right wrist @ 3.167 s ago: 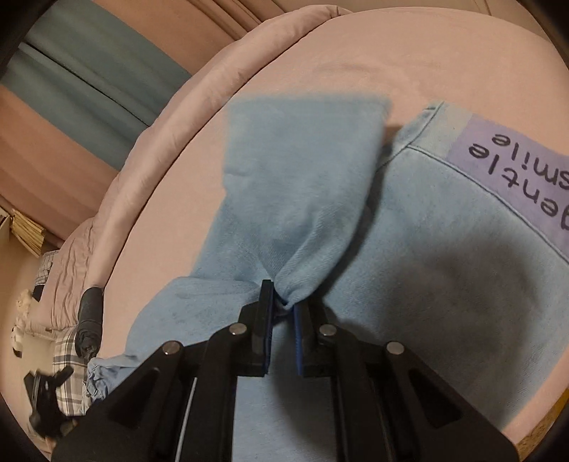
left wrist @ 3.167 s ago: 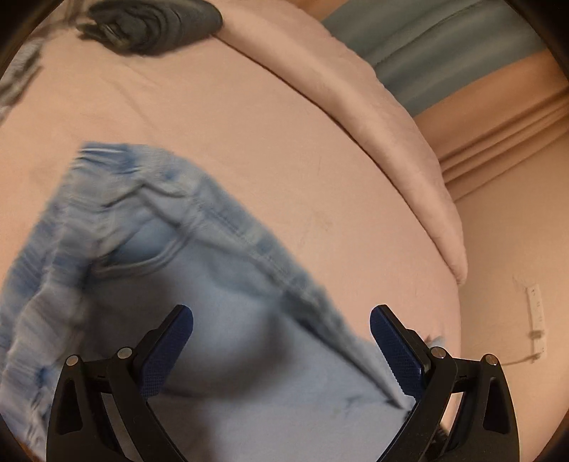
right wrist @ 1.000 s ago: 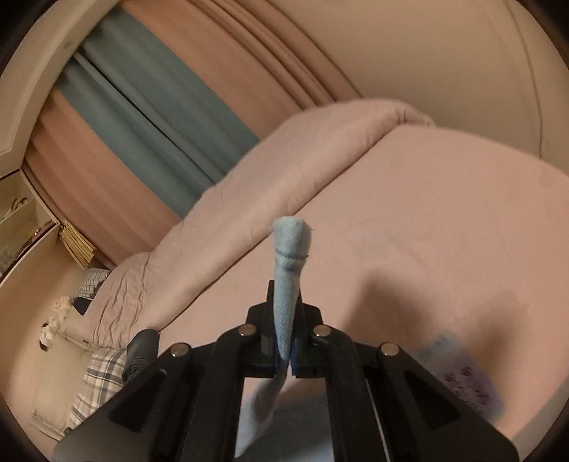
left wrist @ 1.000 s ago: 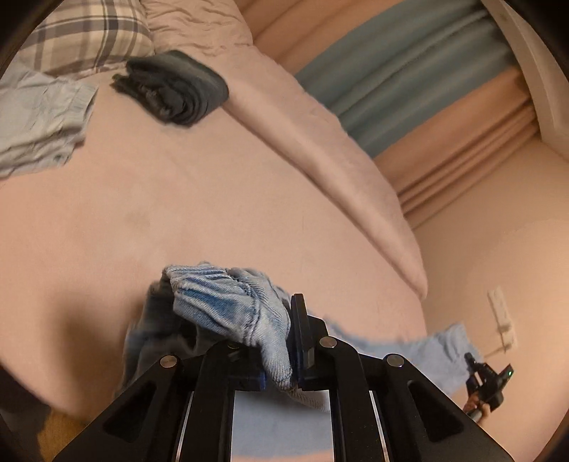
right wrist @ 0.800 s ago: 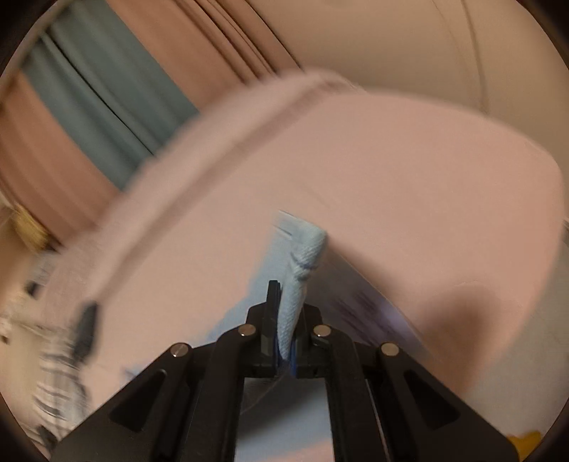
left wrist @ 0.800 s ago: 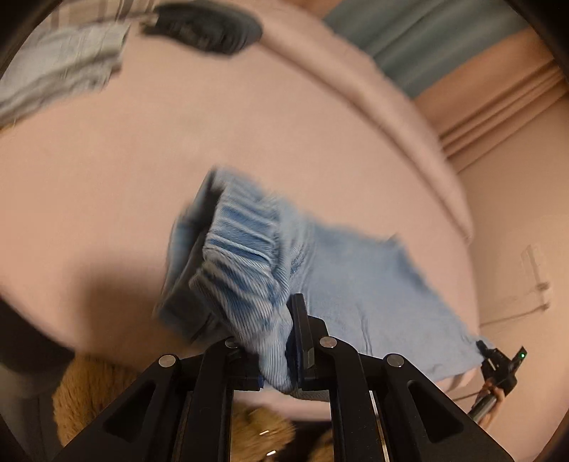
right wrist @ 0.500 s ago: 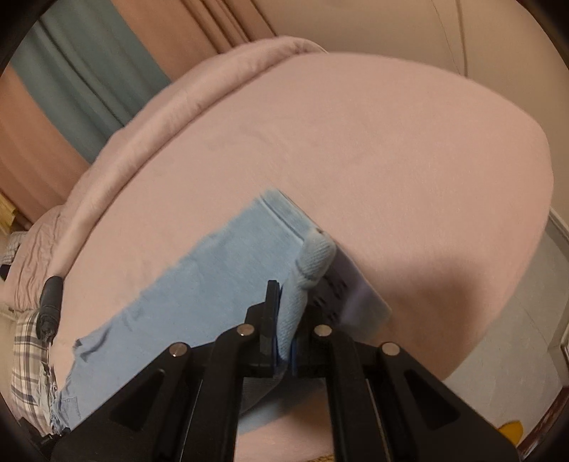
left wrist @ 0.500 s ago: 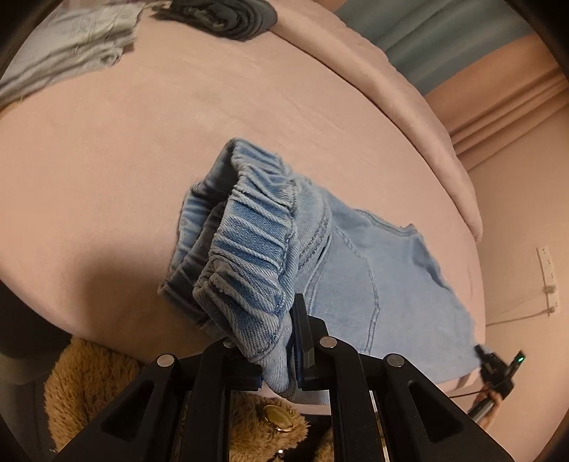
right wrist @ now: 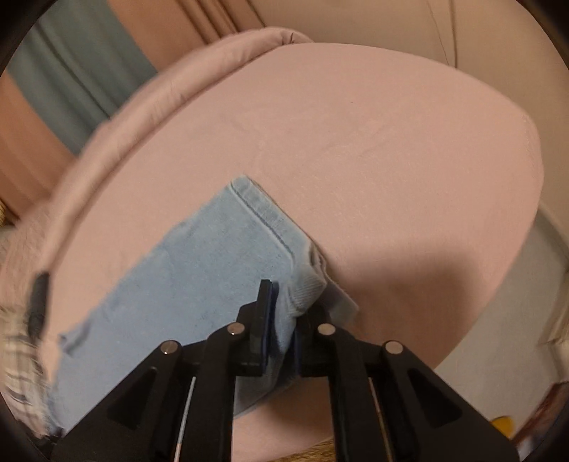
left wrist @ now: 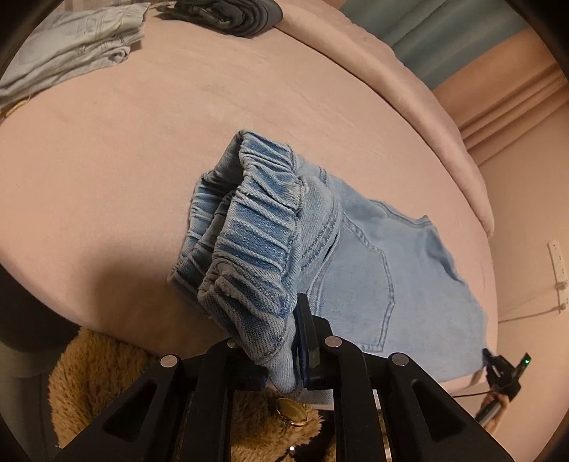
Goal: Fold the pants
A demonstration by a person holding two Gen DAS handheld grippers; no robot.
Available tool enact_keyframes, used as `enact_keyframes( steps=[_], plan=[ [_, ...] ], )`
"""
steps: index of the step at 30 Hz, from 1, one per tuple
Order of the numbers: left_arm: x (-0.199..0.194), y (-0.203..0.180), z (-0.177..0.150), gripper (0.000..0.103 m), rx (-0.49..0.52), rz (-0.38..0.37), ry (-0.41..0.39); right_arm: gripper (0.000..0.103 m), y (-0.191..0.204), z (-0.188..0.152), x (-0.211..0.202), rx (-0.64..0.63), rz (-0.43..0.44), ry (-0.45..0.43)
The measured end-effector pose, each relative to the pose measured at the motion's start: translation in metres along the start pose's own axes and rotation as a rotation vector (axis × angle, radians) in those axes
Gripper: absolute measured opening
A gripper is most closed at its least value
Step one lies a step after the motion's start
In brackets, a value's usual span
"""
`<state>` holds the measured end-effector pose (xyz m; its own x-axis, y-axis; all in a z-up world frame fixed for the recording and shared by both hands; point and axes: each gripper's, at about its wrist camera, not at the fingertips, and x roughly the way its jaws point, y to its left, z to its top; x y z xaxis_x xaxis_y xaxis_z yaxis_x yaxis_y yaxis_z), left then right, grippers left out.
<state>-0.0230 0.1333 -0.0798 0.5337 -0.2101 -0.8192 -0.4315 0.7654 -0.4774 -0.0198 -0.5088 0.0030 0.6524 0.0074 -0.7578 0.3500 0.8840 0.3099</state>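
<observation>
Light blue denim pants [left wrist: 373, 270] lie stretched across the pink bed [left wrist: 106, 149] near its front edge. My left gripper [left wrist: 284, 341] is shut on the gathered elastic waistband [left wrist: 256, 227], which bunches up above the jaws. In the right wrist view the pants [right wrist: 185, 277] run away to the left. My right gripper [right wrist: 281, 320] is shut on the leg hem corner [right wrist: 302, 284]; the hem edge [right wrist: 263, 209] lies flat on the bed. The right gripper also shows far right in the left wrist view [left wrist: 505, 366].
A pale folded garment [left wrist: 71, 49] and a dark folded garment [left wrist: 227, 14] lie at the far side of the bed. A rolled pink duvet [left wrist: 409, 89] runs along the back edge. A brown plush toy [left wrist: 106, 383] sits below the bed's front edge.
Both grippers have come down from a raised hold, laying the pants out flat along the bed's front edge. Both stay shut on the cloth.
</observation>
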Motion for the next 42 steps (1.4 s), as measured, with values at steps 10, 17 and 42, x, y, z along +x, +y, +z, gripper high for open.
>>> enact_keyframes(
  steps=[10, 17, 42],
  plan=[
    [0.001, -0.014, -0.001, 0.014, 0.036, 0.036, -0.013, 0.013, 0.004, 0.001, -0.019, -0.007, -0.036, -0.03],
    [0.001, -0.017, -0.002, 0.014, 0.05, 0.063, -0.03, 0.011, 0.004, 0.004, -0.015, -0.066, -0.123, -0.03],
    [0.011, -0.021, -0.011, 0.017, 0.08, 0.121, -0.05, 0.01, 0.004, -0.007, -0.001, -0.095, -0.174, -0.049]
  ],
)
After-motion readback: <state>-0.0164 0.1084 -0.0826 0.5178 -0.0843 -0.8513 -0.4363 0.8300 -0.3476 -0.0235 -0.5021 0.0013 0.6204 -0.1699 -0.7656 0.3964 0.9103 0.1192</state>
